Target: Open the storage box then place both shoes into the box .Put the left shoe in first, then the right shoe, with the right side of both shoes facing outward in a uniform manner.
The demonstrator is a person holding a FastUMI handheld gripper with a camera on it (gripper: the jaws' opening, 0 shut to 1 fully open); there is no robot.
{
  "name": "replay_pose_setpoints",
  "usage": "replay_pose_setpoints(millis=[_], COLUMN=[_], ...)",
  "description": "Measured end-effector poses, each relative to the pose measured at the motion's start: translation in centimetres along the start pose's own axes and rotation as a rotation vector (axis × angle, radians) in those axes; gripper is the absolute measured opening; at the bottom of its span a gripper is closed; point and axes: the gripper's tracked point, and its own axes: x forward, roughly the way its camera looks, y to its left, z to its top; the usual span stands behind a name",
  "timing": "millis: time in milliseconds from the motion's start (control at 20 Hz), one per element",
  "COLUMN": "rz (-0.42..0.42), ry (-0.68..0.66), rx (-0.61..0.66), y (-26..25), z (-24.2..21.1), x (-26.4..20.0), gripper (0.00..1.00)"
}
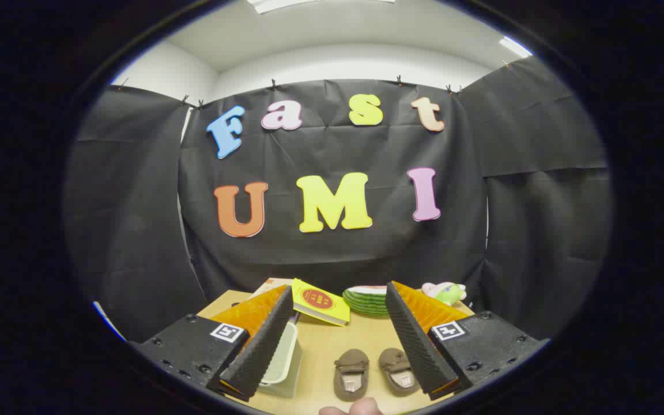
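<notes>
Two small brown shoes stand side by side on the wooden table, toes pointing away from me: one shoe on the left and the other shoe on the right, close to the right finger. A white storage box sits partly hidden behind the left finger. My gripper is held above the table, open wide, with nothing between its fingers. The shoes lie low between the fingers.
A yellow book lies at the table's far side. Beside it are a stack of green plates and a pink and green soft toy. A person's fingertips show at the near edge, just below the shoes.
</notes>
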Motion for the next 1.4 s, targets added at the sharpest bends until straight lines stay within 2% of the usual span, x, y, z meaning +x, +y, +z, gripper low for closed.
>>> replay_pose_setpoints(millis=[550,900,1400], rz=[-0.016,0.002,0.106], ry=[0.024,0.032,0.08], rx=[0.01,0.011,0.048], y=[-0.8,-0.2,2.8], z=[-0.3,-0.3,-1.5], x=[-0.2,-0.1,1.3], gripper=[1.0,1.0,1.0])
